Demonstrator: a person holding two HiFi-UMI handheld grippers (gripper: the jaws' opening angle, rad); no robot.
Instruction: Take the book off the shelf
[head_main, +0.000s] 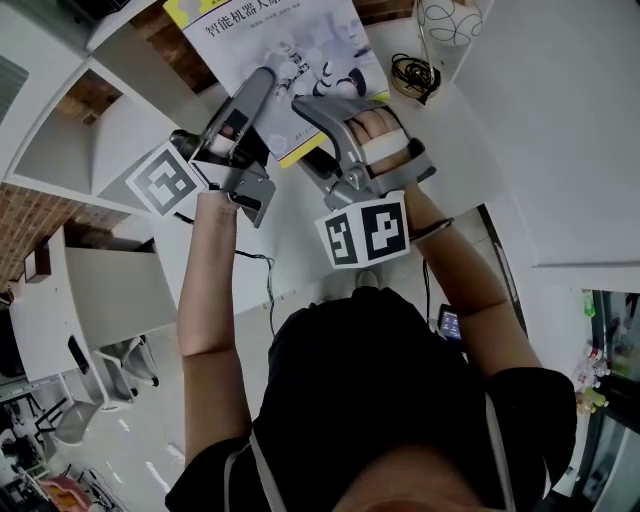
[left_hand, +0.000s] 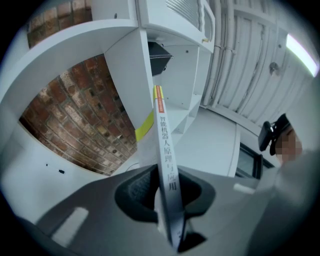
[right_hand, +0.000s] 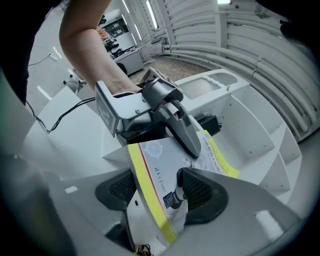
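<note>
Left gripper (head_main: 263, 82) is clamped tight on the book (head_main: 290, 50), which is held out at 12 o'clock in front of the white shelf (head_main: 120, 130). Right gripper (right_hand: 157, 192) straddles a corner with its jaws wide, black ribbed pads (right_hand: 197, 192) not pinching. The cover is thin and glossy with a yellow band. Shelf panels are smooth, with rough red brick (left_hand: 85, 125) behind at 9 o'clock. There's a coiled black cable (head_main: 413, 72) at 3 o'clock of the book.

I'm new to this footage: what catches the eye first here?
The white book with a yellow band, at top centre of the head view, draws the eye. The left gripper clamps its spine, while the right gripper stands open around one corner. Red brick shows behind the white shelf.
</note>
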